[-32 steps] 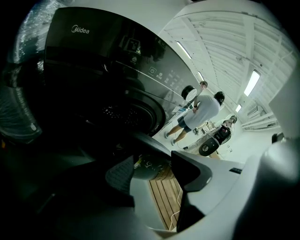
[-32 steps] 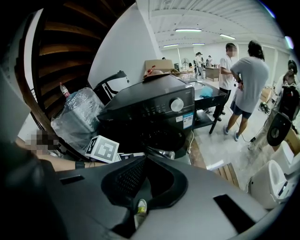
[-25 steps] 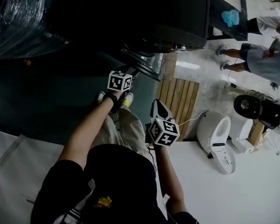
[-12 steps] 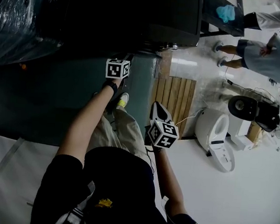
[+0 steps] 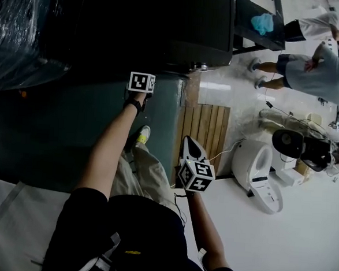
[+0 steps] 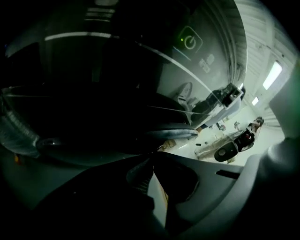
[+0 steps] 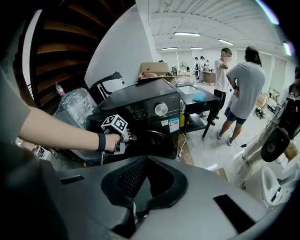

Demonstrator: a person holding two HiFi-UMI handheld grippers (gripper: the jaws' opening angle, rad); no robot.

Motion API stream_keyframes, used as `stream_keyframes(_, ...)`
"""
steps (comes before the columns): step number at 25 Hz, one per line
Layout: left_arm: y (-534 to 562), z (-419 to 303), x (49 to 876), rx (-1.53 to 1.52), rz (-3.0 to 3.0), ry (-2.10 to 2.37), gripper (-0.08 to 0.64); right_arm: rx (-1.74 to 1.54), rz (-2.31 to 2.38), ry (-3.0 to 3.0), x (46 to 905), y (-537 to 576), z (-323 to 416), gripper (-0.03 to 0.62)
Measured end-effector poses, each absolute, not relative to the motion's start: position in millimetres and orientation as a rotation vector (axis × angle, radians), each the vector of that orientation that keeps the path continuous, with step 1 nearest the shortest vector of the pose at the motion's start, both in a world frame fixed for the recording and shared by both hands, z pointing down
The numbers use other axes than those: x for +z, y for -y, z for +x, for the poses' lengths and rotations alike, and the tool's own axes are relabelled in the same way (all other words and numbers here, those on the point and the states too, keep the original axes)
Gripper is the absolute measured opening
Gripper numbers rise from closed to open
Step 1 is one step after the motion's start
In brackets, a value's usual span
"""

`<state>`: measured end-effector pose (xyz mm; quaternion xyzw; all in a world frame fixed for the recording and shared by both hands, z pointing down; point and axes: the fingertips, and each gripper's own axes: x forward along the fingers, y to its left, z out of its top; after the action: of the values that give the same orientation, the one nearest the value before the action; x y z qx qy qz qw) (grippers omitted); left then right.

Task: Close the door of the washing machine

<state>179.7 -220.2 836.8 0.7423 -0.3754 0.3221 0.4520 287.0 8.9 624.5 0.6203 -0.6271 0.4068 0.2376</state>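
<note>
The black washing machine (image 5: 166, 22) fills the top of the head view, and its front panel with a lit power symbol (image 6: 190, 42) shows in the left gripper view. Its round dark door (image 7: 157, 140) lies close against the machine's front; whether it is latched I cannot tell. My left gripper (image 5: 146, 72) is stretched out to the door's edge with its jaws shut (image 6: 151, 158) and nothing between them. It also shows in the right gripper view as the left gripper (image 7: 123, 136). My right gripper (image 5: 187, 140) hangs back over my legs, shut and empty (image 7: 146, 158).
A wooden pallet (image 5: 207, 129) lies right of the machine, with a white toilet (image 5: 259, 173) beyond it. Two people (image 5: 313, 61) stand at the upper right near a black table (image 5: 252, 33). A plastic-wrapped bulk (image 5: 20, 29) stands left of the machine on a dark green floor (image 5: 54, 124).
My left gripper has pushed forward toward the machine, and the door that stood out from the front has swung in against it. The right gripper has hardly moved.
</note>
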Motion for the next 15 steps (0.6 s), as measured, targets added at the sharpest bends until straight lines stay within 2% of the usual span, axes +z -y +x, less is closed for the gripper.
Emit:
stream_keyframes(7, 224.4, 182.8, 819.2, 0.785, 1.913, 0.987, 0.018, 1.065, 1.722, 1.742, 622.6, -31.7, 279.2, 0.026)
stream_keyframes(15, 204.8, 164.7, 750.8, 0.782, 2.076, 0.995, 0.020, 1.036, 1.815, 1.782, 597.5, 10.6, 265.6, 0.026)
